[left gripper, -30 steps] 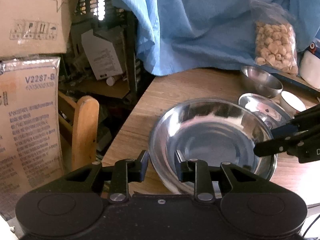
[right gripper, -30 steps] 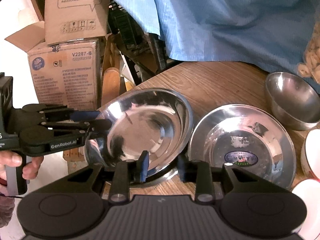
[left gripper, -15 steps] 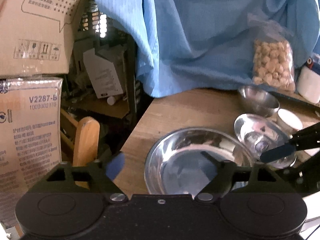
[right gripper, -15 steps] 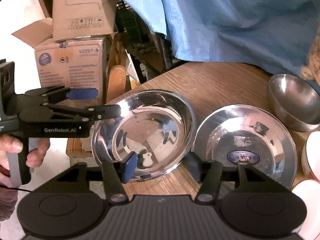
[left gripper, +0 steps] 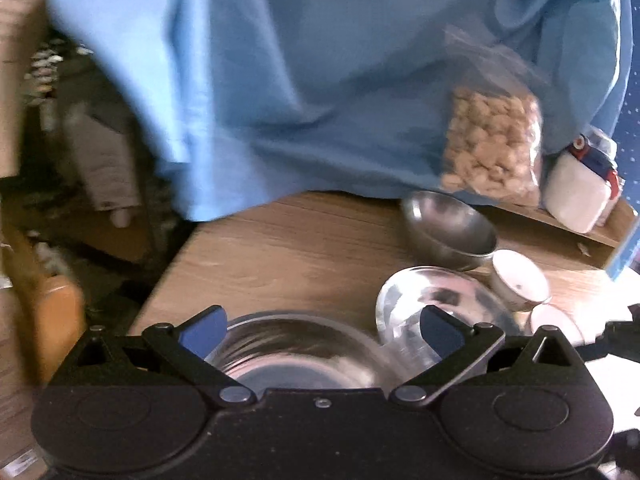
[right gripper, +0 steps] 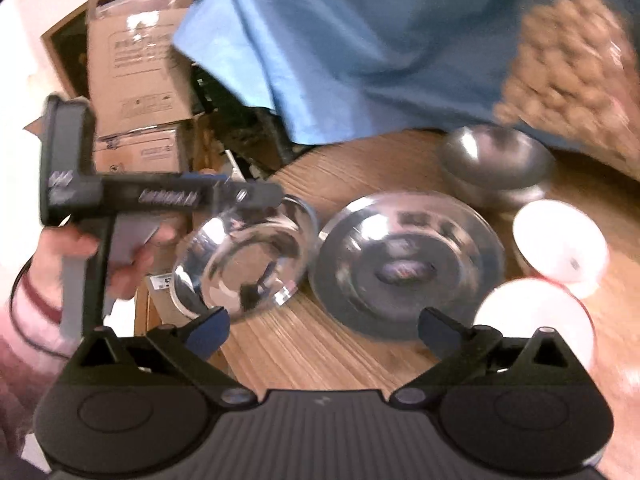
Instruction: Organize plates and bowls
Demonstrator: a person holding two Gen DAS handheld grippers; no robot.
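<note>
Both your grippers, left gripper [left gripper: 320, 330] and right gripper [right gripper: 322, 326], gape wide, empty; steel bowl [right gripper: 244, 266] sits at desk's [right gripper: 320, 352] left edge; plate [right gripper: 408, 266], bowls unstacked

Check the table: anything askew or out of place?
Large steel bowl sits at the table's left edge, seemingly tilted and partly overhanging it. Left gripper and right gripper are both open, so nothing holds it. Motion blur makes the overhang uncertain.
</note>
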